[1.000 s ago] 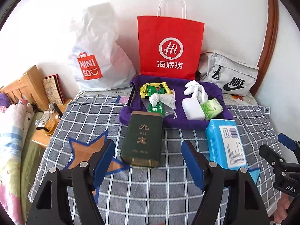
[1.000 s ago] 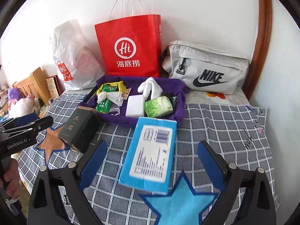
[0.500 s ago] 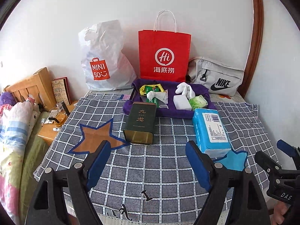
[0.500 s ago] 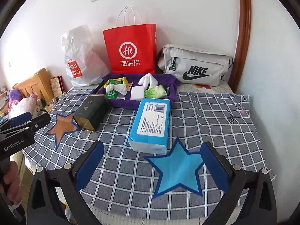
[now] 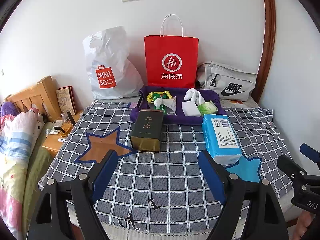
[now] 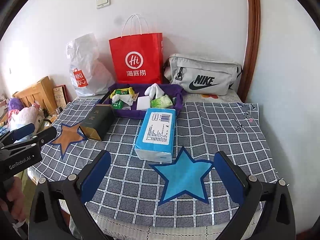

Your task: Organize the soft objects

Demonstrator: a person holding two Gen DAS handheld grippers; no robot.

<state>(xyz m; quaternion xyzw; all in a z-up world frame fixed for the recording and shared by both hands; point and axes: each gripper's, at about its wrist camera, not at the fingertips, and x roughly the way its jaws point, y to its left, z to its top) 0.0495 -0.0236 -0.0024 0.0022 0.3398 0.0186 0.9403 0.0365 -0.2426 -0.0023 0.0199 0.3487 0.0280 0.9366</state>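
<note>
A purple tray [image 5: 138,113] [image 6: 181,100] at the back of the checked cloth holds small soft items: a white sponge block [image 5: 190,109] [image 6: 143,103], a green tissue pack [image 5: 208,108] [image 6: 162,102], white socks [image 5: 194,95] and a yellow-green packet [image 5: 158,96]. A blue tissue pack [image 5: 220,136] [image 6: 158,132] and a dark green tin [image 5: 147,130] [image 6: 98,122] lie in front of it. My left gripper [image 5: 156,178] and right gripper [image 6: 162,176] are open and empty, near the table's front edge.
A red paper bag [image 5: 171,60], a white Miniso bag [image 5: 108,68] and a grey Nike bag [image 5: 228,82] stand against the back wall. A brown star [image 5: 102,148] and a blue star [image 6: 184,176] mark the cloth. A bedside stand and bed lie to the left.
Both grippers have pulled back from the tray toward the table's front edge and risen, so more of the table shows. Both stay open and empty. The objects have not moved.
</note>
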